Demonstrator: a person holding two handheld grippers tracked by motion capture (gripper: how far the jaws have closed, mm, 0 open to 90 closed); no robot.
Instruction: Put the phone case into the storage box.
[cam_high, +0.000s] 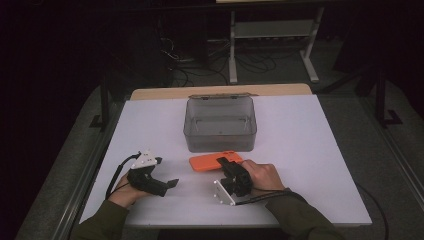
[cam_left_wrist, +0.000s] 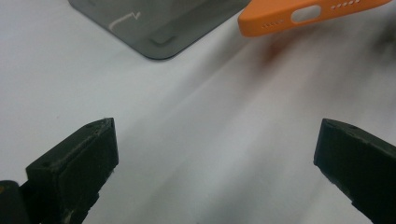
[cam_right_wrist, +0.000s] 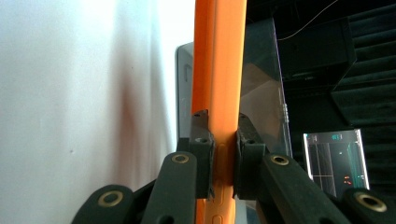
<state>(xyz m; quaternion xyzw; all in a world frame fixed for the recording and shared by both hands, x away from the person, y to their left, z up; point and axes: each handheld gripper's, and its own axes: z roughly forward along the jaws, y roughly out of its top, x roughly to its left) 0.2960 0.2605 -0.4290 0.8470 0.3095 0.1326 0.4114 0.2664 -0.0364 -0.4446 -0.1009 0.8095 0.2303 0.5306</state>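
Observation:
An orange phone case (cam_high: 212, 161) lies just in front of a clear grey plastic box (cam_high: 220, 125) on the white table. My right gripper (cam_high: 229, 162) is turned on its side and shut on the case's right end. In the right gripper view its two black pads (cam_right_wrist: 201, 140) press on both faces of the orange case (cam_right_wrist: 219, 70), with the box (cam_right_wrist: 261, 88) behind. My left gripper (cam_high: 172, 183) rests low on the table at the left, jaws wide apart with nothing between them. The left gripper view shows the case's edge (cam_left_wrist: 308, 16) with its port holes, and a corner of the box (cam_left_wrist: 159, 23).
The white table (cam_high: 310, 150) has bare surface to the right and left of the box. A wooden strip (cam_high: 220, 91) runs along the far edge. Beyond it stand a white metal frame (cam_high: 272, 40) and cables on a dark floor.

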